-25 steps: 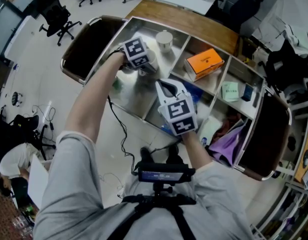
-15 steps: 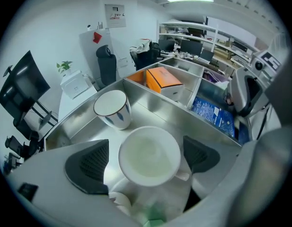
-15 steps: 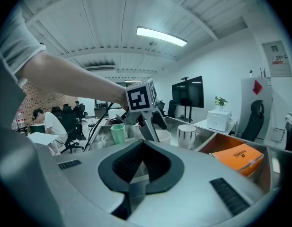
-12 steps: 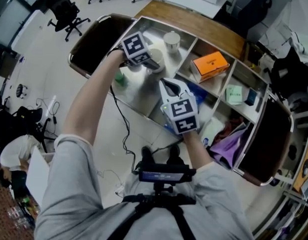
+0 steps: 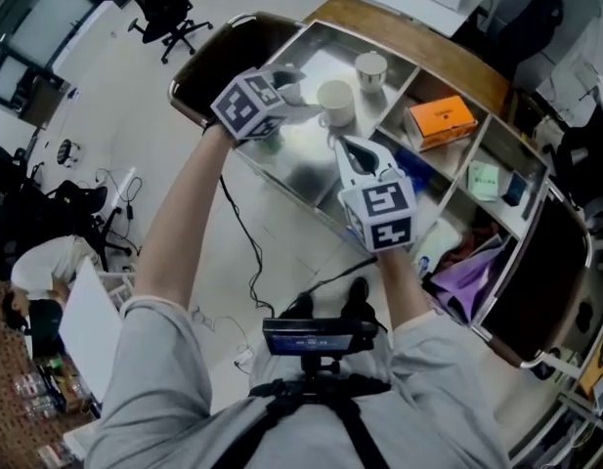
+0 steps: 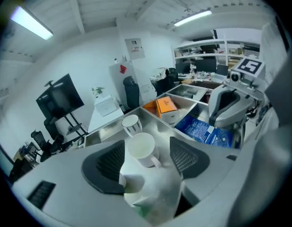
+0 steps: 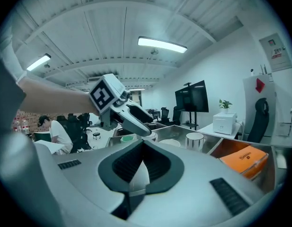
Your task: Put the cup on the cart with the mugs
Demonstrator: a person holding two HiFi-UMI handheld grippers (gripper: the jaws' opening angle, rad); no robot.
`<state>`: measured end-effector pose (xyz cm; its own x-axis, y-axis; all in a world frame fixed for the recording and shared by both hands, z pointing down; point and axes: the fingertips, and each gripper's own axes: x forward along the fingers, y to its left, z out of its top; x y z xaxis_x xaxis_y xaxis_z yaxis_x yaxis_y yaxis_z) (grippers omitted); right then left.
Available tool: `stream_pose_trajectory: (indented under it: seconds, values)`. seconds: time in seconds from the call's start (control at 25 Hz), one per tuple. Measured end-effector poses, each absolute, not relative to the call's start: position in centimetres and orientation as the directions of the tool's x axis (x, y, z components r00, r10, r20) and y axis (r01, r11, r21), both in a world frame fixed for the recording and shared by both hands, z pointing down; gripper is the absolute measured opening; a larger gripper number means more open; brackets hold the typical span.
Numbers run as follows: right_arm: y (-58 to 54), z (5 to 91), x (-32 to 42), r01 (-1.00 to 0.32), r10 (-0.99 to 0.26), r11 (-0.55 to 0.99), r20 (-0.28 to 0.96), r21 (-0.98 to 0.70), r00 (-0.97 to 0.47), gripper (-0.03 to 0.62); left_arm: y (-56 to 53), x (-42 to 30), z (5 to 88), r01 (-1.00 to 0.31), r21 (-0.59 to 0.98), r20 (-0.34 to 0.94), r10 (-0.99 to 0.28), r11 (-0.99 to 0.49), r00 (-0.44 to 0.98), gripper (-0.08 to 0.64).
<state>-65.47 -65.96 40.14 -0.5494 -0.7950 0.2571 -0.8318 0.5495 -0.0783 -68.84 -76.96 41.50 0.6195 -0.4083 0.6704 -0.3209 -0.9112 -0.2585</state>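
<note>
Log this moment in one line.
left gripper: jaws closing, nothing gripped, green cup under the gap | right gripper: shut | white mug upright on cart beside striped mug

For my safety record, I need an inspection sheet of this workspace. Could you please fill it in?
Surface: compartmented steel cart, bare metal around the mugs.
Job's things: white handled mug upright, in the same compartment as a white striped cup, apart from it.
Clutter: orange box, blue packet, purple cloth in other compartments.
Grippers: left gripper jaws closing, with the mug between them untouched; right gripper jaws together, empty.
Cables: black cable hangs beside the left arm towards the floor.
Surroundings: black office chairs; crouching person.
</note>
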Motion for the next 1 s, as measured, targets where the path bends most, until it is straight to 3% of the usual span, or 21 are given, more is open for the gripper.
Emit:
stream_pose_trajectory:
  seconds: [0.2,0.32,0.4,1.0]
  values:
    - [-64.5,39.9,-66.0,-0.866,-0.831,0.496,0.257,-0.061,-0.493,0.002,-73.1,-72.3,38.8,-0.459,-0.325,0.512,-0.562,-0.827,0.65,0.203]
    - [-63.2,39.7,-66.4,-0.892,-0.859,0.452,0.253,-0.031,-0.444,0.002,-71.0,-75.1,36.9,-0.591,-0.346,0.391,-0.685,-0.729,0.615,0.058]
    - [-62.1,39.8,-66.9,-0.901,-0.869,0.433,0.259,-0.015,-0.422,0.002,-69.2,-76.8,36.7,-0.656,-0.321,0.33,-0.73,-0.683,0.599,0.005]
    - [-51.8,41.4,-68.7,-0.954,-0.928,0.3,0.23,-0.006,-0.293,0.002,-57.5,-91.1,40.8,-0.846,-0.094,0.209,-0.841,-0.525,0.498,0.003]
